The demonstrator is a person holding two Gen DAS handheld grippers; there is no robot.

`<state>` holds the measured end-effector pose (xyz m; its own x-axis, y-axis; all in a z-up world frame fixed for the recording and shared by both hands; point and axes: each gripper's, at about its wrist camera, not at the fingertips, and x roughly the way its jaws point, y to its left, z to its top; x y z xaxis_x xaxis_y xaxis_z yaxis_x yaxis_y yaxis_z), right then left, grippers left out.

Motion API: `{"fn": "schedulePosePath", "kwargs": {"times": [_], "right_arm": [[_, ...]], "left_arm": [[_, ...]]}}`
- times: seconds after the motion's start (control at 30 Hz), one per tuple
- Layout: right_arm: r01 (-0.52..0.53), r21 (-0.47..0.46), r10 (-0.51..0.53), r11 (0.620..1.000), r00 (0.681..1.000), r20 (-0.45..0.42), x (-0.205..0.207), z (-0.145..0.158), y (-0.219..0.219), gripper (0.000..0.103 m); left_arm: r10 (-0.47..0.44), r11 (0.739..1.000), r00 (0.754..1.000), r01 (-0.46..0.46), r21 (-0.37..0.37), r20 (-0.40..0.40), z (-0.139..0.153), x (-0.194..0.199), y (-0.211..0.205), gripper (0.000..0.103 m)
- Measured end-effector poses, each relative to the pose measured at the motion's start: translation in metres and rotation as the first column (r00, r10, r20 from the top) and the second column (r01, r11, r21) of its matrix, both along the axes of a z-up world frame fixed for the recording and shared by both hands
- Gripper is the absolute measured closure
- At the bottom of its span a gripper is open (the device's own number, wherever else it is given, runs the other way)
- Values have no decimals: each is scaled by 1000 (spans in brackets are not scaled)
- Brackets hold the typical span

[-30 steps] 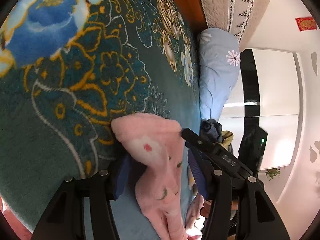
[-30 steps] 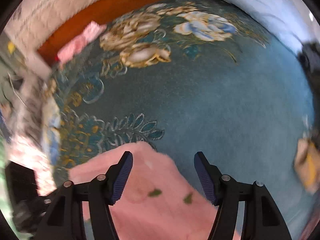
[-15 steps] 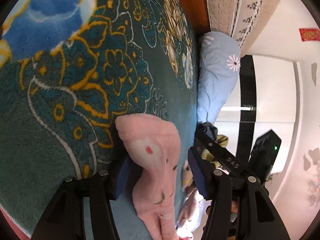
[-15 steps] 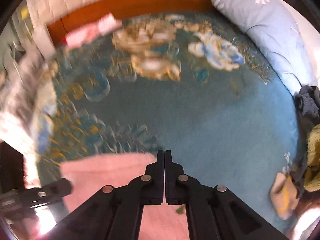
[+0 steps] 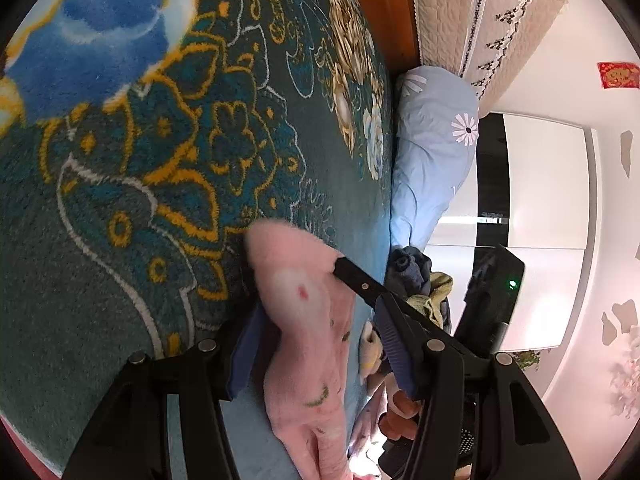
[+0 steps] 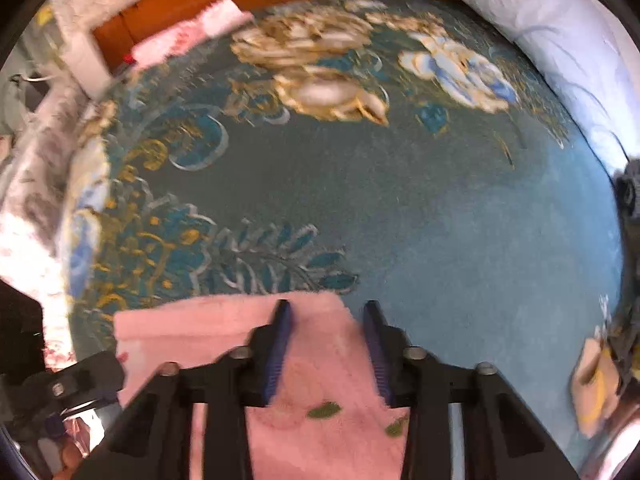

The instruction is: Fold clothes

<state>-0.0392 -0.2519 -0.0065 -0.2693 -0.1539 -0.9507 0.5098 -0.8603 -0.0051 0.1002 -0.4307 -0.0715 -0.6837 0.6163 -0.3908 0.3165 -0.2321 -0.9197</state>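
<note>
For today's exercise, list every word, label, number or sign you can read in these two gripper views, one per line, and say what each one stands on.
No text can be read in either view.
Red wall decoration: gold marks, too small and blurred to read.
Side of the right gripper, seen from the left wrist: no legible marking shows.
Patterned blanket and pink garment: flower and leaf patterns only, no lettering.

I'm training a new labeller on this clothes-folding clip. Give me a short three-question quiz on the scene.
1. True or false: the pink garment lies on a plain white sheet.
2. The blue pillow has a print of: A daisies, B stripes, C stars.
3. Fill in: between the fingers of the left tool lies the ____.
Key: 1 false, it lies on a teal floral blanket; 2 A; 3 pink garment.
</note>
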Motion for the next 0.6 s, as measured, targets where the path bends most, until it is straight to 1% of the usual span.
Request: {"fn": "schedulePosePath", "kwargs": {"times": [0.07,0.13,0.2,0.27,0.33,0.4,0.5,0.53,0.6], "right_arm": [[6,-1,-6,1000,1000,-25,3,5,2,93],[10,-7,-11,1000,998,-54,6,12,4,95],[-3,-73,-4,997,996,-92,12,32,11,95],[-42,-141,27,989,994,-109,20,51,17,95],[-65,-139,47,988,990,-131,26,62,18,95],[-53,-143,33,988,990,-135,27,68,23,95],[-30,-145,11,989,992,-129,26,69,28,95],[-26,-142,8,990,992,-125,27,68,29,95],[-19,-136,3,991,993,-117,28,66,30,95]], "left_arm": [[-3,1000,1000,3,-2,-1,0,-1,0,45],[-7,1000,1000,7,-8,-3,1,-2,0,45],[-9,1000,1000,9,-20,-12,2,-3,1,45],[-11,1000,999,10,-27,-44,4,-6,3,45],[-20,999,998,18,-35,-67,5,-9,7,45],[-24,999,996,20,-43,-83,5,-12,11,45],[-15,999,993,10,-42,-121,7,-14,16,47],[-9,999,991,4,-34,-131,7,-14,17,48],[2,999,991,-7,-35,-133,5,-15,18,60]]}}
